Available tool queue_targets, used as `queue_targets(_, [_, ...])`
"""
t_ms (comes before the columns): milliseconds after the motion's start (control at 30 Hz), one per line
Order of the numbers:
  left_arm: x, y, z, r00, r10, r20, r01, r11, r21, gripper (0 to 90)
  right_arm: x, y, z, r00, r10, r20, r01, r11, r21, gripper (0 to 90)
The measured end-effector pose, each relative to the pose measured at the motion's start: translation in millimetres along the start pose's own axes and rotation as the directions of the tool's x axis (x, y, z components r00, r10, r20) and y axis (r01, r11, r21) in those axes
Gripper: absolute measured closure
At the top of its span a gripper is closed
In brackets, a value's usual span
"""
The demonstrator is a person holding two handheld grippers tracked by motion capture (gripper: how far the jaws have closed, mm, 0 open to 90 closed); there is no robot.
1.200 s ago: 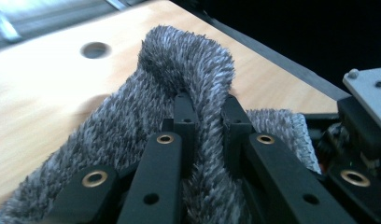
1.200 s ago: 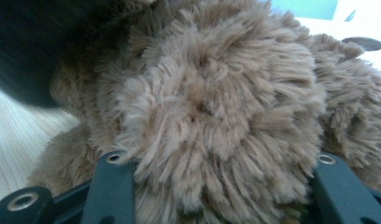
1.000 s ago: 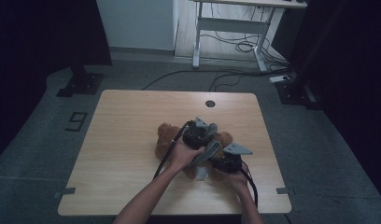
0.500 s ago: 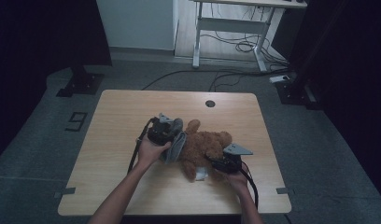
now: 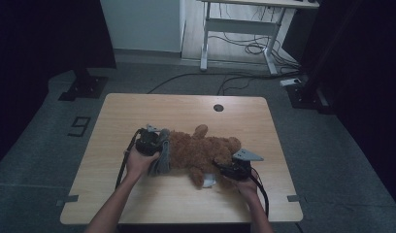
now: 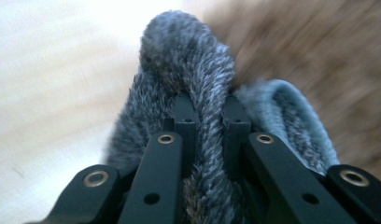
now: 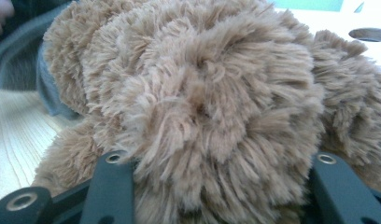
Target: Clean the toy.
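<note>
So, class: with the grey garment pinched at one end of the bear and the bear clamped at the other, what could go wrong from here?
1. The left gripper pinches just a thin fold of the grey garment; a hard tug might slip it free.
2. The right gripper clamps soft fur on the bear, so the bear may slide or twist instead of staying put.
3. The garment is bunched at the bear's end and could snag.

Brown teddy bear [image 5: 203,150] flat on wooden table [image 5: 186,107] — left gripper [image 5: 150,141] and right gripper [image 5: 235,169] at its ends.
</note>
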State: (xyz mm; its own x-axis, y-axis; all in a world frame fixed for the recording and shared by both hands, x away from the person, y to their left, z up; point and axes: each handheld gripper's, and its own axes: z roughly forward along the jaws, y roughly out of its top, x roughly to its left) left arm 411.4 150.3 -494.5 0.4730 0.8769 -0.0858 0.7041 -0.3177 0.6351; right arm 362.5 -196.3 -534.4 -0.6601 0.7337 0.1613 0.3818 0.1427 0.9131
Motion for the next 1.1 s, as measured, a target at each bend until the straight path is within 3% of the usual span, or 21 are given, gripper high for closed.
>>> queue_targets(67, [0.4,-10.0,8.8,0.9999,-0.007,0.015,0.007,0.9998,0.018,80.6,-0.6,-0.5,0.2,1.0000,0.002,-0.003,-0.002,1.000,-0.003,48.8])
queue_targets(167, [3.5,-16.0,11.3,0.9978,-0.038,0.054,0.039,0.9992,-0.005,80.6,-0.8,-0.4,0.2,1.0000,0.004,-0.003,-0.004,1.000,-0.003,48.9])
queue_targets(267, [9.8,-13.7,5.7,0.9946,-0.058,0.087,0.058,0.9983,-0.006,80.4,-1.3,0.0,0.7,1.0000,-0.003,-0.002,0.002,1.000,-0.005,49.1])
queue_targets(367, [12.8,-7.1,-9.1,0.9949,-0.066,0.076,0.071,0.9956,-0.061,80.0,-2.9,1.2,2.7,0.9998,-0.018,0.001,0.018,1.000,-0.013,49.1])
queue_targets(433, [5.8,3.6,-21.6,0.9992,-0.027,0.031,0.030,0.9941,-0.104,79.9,-4.2,3.0,7.4,0.9992,-0.041,0.007,0.041,0.999,-0.015,49.2])
queue_targets(533, [-5.8,25.4,-34.2,0.9997,0.025,0.003,-0.024,0.9891,-0.145,79.9,-6.9,8.2,17.5,0.9989,-0.046,0.009,0.046,0.999,-0.011,49.1])
queue_targets(700, [-24.3,70.9,-39.0,0.9962,0.069,0.054,-0.057,0.9777,-0.202,79.7,-9.7,11.9,27.3,0.9980,-0.062,0.007,0.062,0.998,-0.018,49.1])
queue_targets(767, [-31.5,87.2,-31.0,0.9946,0.091,0.050,-0.079,0.9775,-0.195,79.5,-10.1,11.8,26.7,0.9980,-0.063,0.004,0.063,0.998,-0.016,49.1])
queue_targets(867, [-35.4,100.0,-9.1,0.9939,0.095,0.056,-0.086,0.9857,-0.145,79.2,-9.5,11.6,26.4,0.9980,-0.063,0.007,0.063,0.998,-0.016,49.0])
queue_targets(1000, [-32.1,90.7,23.8,0.9931,0.060,0.101,-0.055,0.9971,-0.052,78.8,-9.4,11.1,26.2,0.9981,-0.061,0.005,0.062,0.998,-0.016,48.9])
queue_targets(1067, [-28.2,82.7,26.4,0.9914,0.031,0.127,-0.023,0.9979,-0.061,79.1,-8.9,10.8,26.0,0.9980,-0.063,0.004,0.063,0.998,-0.013,48.8])
queue_targets(1100, [-27.5,80.0,24.7,0.9905,0.034,0.133,-0.026,0.9977,-0.063,79.3,-8.3,10.5,25.8,0.9980,-0.063,0.004,0.064,0.998,-0.012,48.6])
